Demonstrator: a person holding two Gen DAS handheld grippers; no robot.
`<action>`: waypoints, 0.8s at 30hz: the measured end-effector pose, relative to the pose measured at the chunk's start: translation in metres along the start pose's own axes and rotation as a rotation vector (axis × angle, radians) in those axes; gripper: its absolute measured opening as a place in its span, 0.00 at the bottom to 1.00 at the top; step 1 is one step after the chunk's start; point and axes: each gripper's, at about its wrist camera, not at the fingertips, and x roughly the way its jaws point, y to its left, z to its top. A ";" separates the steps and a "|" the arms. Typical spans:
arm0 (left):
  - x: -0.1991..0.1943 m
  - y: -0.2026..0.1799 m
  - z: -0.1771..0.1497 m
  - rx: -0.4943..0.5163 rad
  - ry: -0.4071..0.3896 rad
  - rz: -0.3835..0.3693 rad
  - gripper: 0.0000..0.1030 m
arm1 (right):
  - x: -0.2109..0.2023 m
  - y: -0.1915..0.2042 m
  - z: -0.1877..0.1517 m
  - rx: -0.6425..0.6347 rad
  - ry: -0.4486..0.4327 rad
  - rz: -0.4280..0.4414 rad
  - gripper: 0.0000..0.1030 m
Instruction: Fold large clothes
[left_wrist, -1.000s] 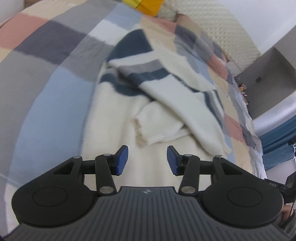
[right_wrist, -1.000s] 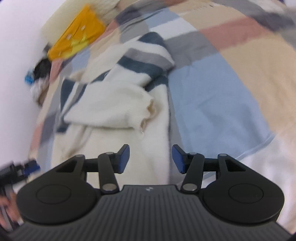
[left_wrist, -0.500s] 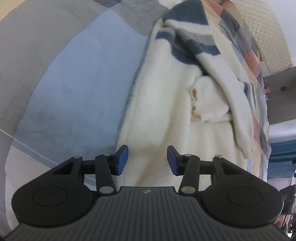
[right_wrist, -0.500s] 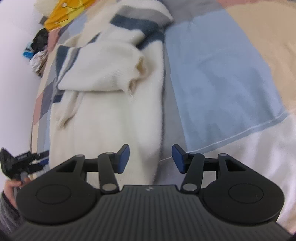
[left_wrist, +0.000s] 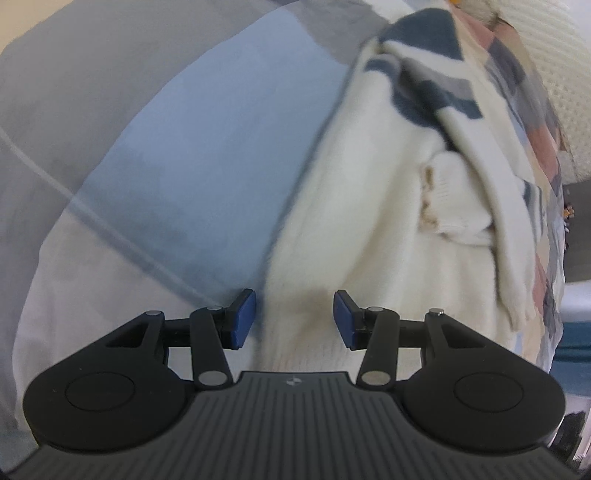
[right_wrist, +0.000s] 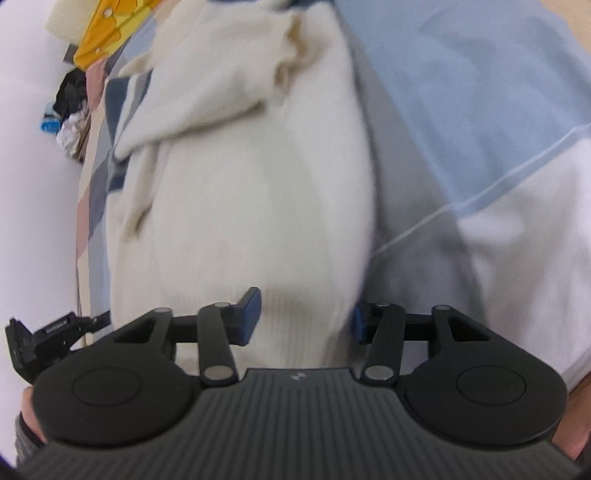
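Both grippers have dropped low over the sweater's (left_wrist: 354, 236) near hem since a second ago, when they hung higher and the whole garment showed. The left gripper (left_wrist: 294, 319) stands half open, its pads astride the hem's left corner and not pressing; I'd say it holds nothing yet. The right gripper (right_wrist: 304, 314) has just been closing, with the hem's right corner between its pads; whether they bite the knit, the blur hides. To me that reads as the start of a lift, hem carried up toward the collar.

The sweater lies flat on the patchwork quilt (left_wrist: 192, 155), its long axis running away from the grippers: ribbed hem nearest, navy-striped shoulders at the far end, toward the yellow cushion (right_wrist: 107, 33). Both sleeves are already folded across the body.
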 end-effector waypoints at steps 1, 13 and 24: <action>0.000 0.001 -0.001 -0.006 -0.001 0.005 0.51 | 0.000 0.002 -0.003 -0.006 0.001 -0.004 0.29; 0.002 0.004 -0.018 -0.066 0.065 -0.031 0.64 | -0.071 -0.010 -0.015 0.005 -0.216 0.086 0.10; 0.011 -0.001 -0.036 -0.042 0.114 -0.117 0.24 | -0.065 -0.011 -0.013 0.030 -0.238 0.097 0.10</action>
